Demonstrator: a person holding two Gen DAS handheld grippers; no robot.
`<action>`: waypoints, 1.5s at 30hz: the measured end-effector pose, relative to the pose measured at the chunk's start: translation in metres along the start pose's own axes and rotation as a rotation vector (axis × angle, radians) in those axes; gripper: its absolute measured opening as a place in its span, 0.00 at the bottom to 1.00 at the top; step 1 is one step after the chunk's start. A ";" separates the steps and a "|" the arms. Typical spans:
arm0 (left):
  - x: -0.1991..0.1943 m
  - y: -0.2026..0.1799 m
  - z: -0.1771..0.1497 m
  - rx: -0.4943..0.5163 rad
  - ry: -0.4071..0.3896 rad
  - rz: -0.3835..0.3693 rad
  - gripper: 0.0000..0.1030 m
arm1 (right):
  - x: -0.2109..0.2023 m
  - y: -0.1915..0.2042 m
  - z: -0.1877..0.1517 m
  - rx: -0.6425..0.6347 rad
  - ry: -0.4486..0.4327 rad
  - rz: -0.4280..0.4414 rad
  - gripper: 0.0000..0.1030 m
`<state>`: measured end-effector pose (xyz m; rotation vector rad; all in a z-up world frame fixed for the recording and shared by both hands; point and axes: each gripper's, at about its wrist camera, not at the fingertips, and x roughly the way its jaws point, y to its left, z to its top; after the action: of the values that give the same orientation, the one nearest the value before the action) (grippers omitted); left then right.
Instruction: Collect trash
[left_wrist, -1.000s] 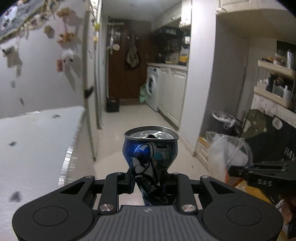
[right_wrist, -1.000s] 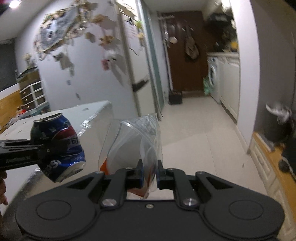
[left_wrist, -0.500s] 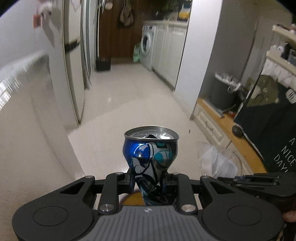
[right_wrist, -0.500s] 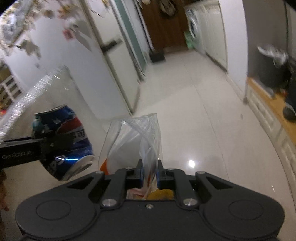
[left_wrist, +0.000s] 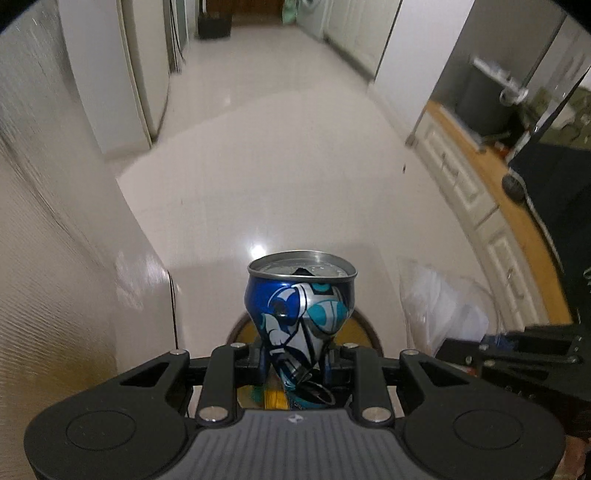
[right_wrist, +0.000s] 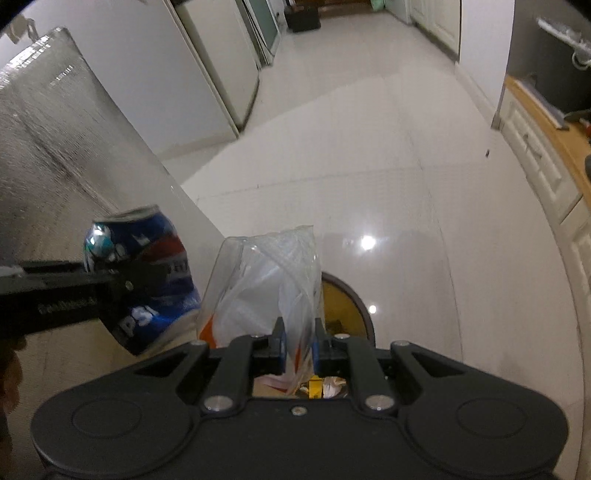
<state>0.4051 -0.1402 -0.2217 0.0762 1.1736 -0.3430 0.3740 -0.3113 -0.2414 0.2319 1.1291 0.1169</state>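
My left gripper is shut on a dented blue Pepsi can, squeezed at its waist with its open top pointing away from me. The same can shows at the left of the right wrist view, clamped in the left gripper's black fingers. My right gripper is shut on a crumpled clear plastic bag with orange print. Both grippers point steeply down over a round bin with a dark rim and a yellow liner; trash lies inside it. The bag appears right of the can.
A ribbed metallic cabinet side rises close on the left. Glossy white floor tiles stretch ahead into a hallway. White drawers under a wooden ledge line the right side, with a dark bin further back.
Both grippers have dropped and tilted downward, so the views swung from the hallway and walls to the floor. The round bin has come into sight beneath the can and the bag. Both grips are unchanged.
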 end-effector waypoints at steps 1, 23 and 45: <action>0.007 0.001 -0.001 0.001 0.025 -0.004 0.26 | 0.004 0.000 0.002 0.002 0.010 0.002 0.13; 0.092 0.009 -0.010 0.045 0.259 0.048 0.58 | 0.079 -0.012 0.004 0.003 0.211 0.002 0.14; 0.083 0.039 -0.029 -0.028 0.282 0.130 1.00 | 0.100 -0.020 -0.013 0.017 0.302 -0.026 0.45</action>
<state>0.4196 -0.1149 -0.3130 0.1797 1.4443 -0.2048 0.4036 -0.3081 -0.3396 0.2193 1.4338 0.1216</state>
